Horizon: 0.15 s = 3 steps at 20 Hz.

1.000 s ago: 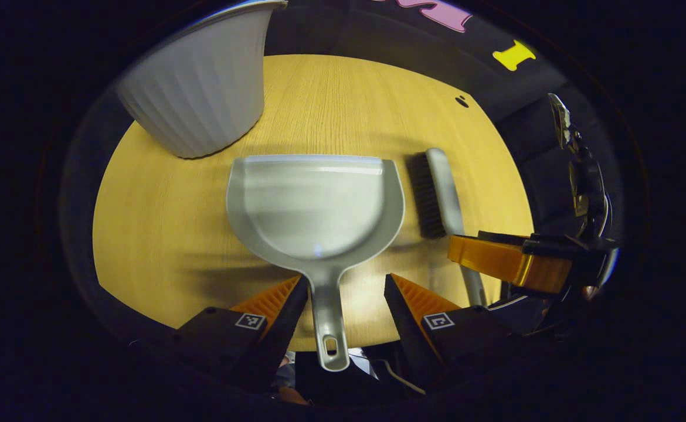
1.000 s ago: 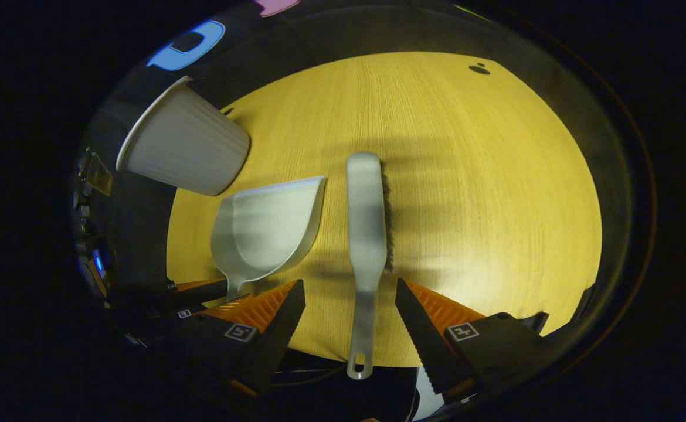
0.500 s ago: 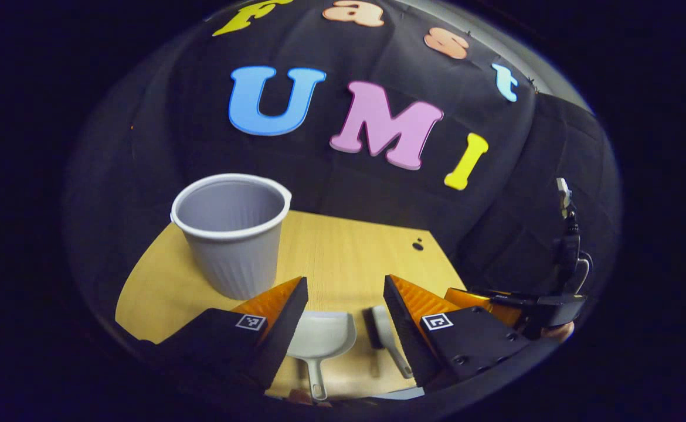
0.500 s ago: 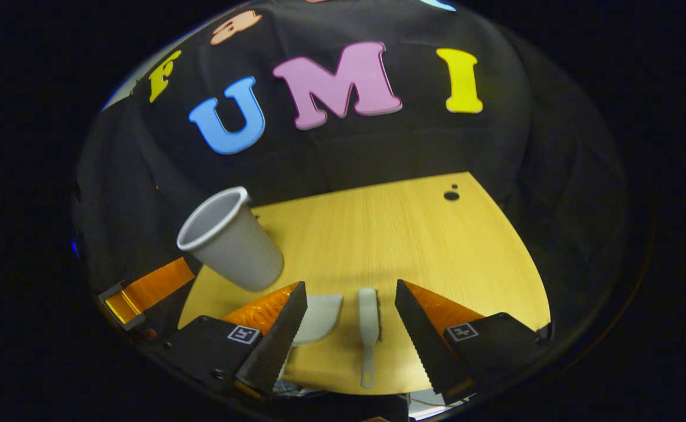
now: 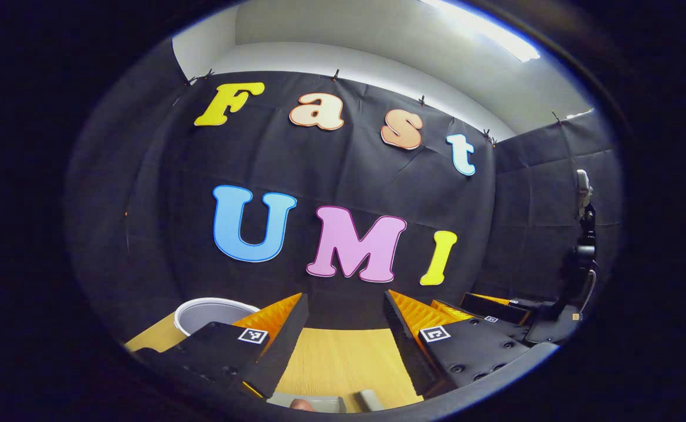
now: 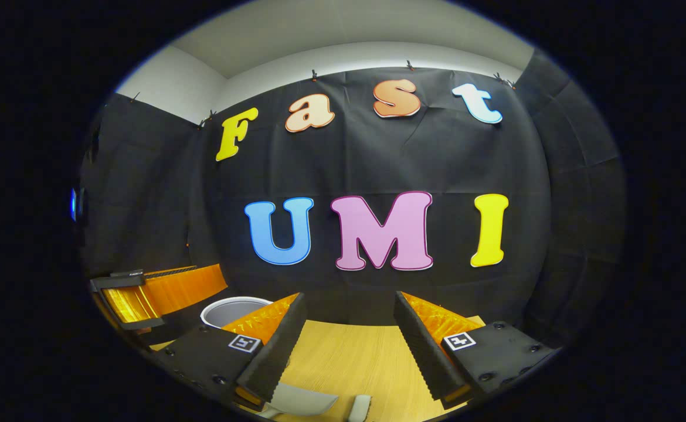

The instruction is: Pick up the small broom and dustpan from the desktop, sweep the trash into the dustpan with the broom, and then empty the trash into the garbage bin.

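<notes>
Above the desk (image 6: 349,357), left tool (image 5: 343,334) wide apart, empty, right tool (image 6: 349,340) likewise, touching nothing.

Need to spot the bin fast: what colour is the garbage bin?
Pale grey with a lighter rim; the garbage bin shows best in the right gripper view.

We find no readable text beyond the booth wall's letters; the left gripper (image 5: 343,328) carries small square black-and-white coded markers on both fingers, which spell nothing; the right gripper (image 6: 349,331) carries the same kind of markers.
</notes>
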{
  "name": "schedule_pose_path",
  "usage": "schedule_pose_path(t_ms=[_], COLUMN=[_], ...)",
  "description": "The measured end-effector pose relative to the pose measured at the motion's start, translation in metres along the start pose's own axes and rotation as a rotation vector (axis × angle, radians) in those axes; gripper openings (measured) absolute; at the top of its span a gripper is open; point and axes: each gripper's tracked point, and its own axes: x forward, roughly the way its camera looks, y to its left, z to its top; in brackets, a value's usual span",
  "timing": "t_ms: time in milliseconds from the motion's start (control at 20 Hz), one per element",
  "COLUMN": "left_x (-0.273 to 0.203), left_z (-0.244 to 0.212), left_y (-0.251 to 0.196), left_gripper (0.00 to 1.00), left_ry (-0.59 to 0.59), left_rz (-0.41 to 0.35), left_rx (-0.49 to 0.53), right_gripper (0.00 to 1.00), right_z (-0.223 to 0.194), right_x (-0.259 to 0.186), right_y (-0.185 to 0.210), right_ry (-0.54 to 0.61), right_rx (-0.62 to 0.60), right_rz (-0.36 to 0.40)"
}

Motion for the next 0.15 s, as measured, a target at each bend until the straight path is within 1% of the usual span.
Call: schedule_pose_path(t_ms=[50,150], left_x=[-0.0004,0.0006], left_z=[0.0036,0.0025], left_y=[0.0025,0.0090], left_gripper=[0.77,0.77], left_ry=[-0.007,-0.012], left_rz=[0.026,0.085], left_rx=[-0.010,-0.015], right_gripper=[0.87,0.86], right_z=[0.0003,0.0088], right_x=[-0.0022,-0.0025], right_y=[-0.0003,-0.0048], right_ry=[0.000,-0.033], right_rx=[-0.006,-0.027], right_rz=[0.011,0.027])
